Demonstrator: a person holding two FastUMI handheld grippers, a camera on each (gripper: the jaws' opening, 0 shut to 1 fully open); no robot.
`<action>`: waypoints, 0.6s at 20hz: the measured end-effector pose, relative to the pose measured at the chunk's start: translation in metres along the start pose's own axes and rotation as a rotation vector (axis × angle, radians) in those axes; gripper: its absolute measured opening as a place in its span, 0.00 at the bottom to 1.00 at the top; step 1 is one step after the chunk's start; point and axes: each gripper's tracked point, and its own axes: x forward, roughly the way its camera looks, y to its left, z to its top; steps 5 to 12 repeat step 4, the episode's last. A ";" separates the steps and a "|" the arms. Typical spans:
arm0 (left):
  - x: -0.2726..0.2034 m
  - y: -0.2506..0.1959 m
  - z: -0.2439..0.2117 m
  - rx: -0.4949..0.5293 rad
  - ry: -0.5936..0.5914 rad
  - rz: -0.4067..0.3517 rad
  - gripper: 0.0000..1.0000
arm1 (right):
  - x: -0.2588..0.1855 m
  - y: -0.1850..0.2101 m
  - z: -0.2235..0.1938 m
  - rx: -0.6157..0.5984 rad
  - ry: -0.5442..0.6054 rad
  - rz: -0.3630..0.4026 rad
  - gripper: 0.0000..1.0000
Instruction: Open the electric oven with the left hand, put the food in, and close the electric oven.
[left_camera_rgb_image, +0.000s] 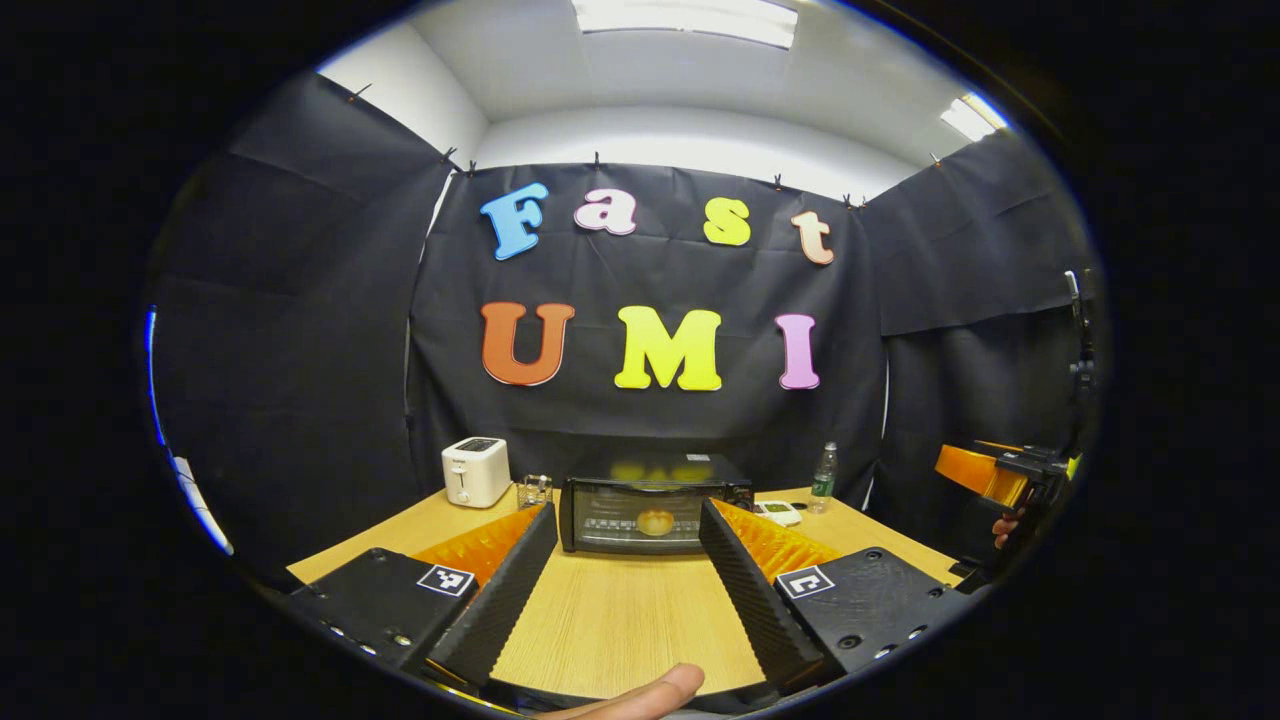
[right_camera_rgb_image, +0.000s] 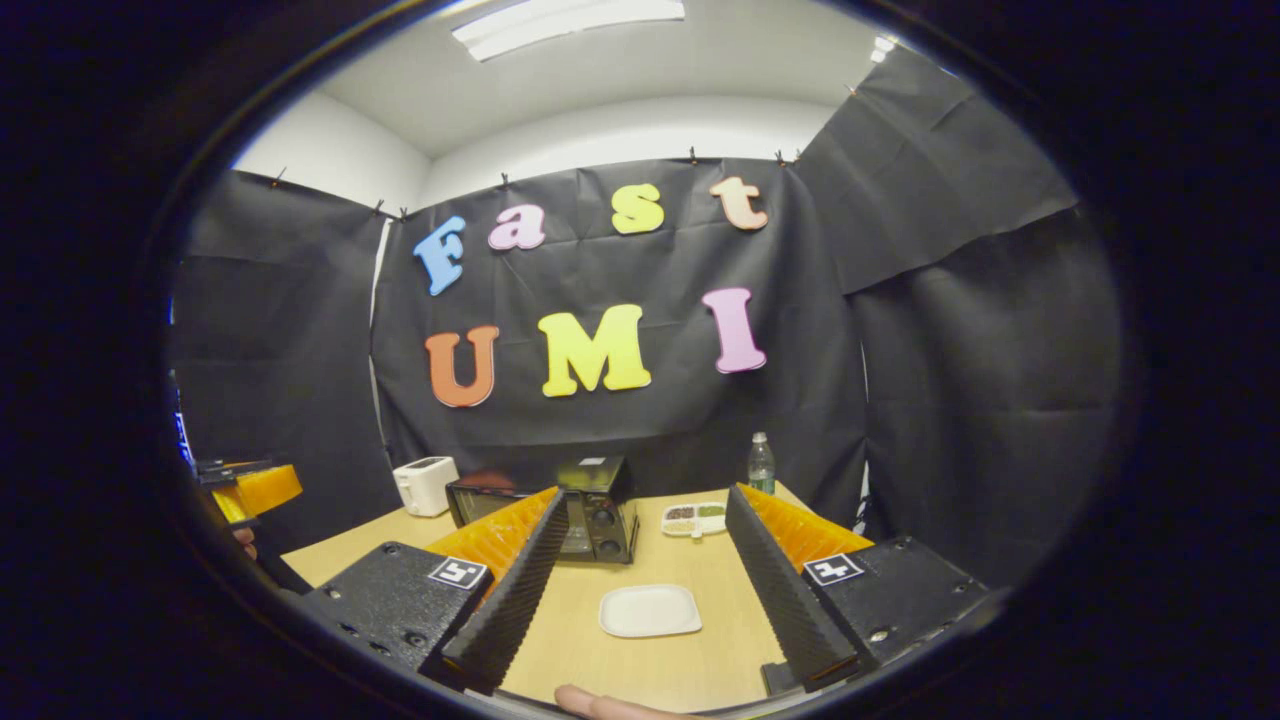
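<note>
Black-bodied electric oven (left_camera_rgb_image: 645, 515) is being shown shut on a pale wooden table (left_camera_rgb_image: 620, 620), with a round bun (left_camera_rgb_image: 655, 521) seen glowing behind its glass door.

In the left gripper view, the oven is being framed at twelve o'clock, well apart from the left gripper (left_camera_rgb_image: 625, 585), whose jaws are being held spread and empty. A white toaster (left_camera_rgb_image: 476, 471) is being shown at ten o'clock of the oven. In the right gripper view, the right gripper (right_camera_rgb_image: 650, 600) is likewise being held released, with an empty white plate (right_camera_rgb_image: 650, 610) lying between its fingers. The food is judged to be already inside and the door closed, so little is being left to do.
</note>
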 end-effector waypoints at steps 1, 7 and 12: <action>-0.001 0.002 0.001 0.001 0.005 -0.002 0.94 | -0.001 -0.002 0.003 -0.005 -0.011 -0.013 0.96; -0.002 0.003 0.001 0.008 0.011 0.005 0.94 | -0.002 0.002 0.002 -0.006 -0.011 -0.007 0.96; -0.002 0.003 0.001 0.008 0.011 0.005 0.94 | -0.002 0.002 0.002 -0.006 -0.011 -0.007 0.96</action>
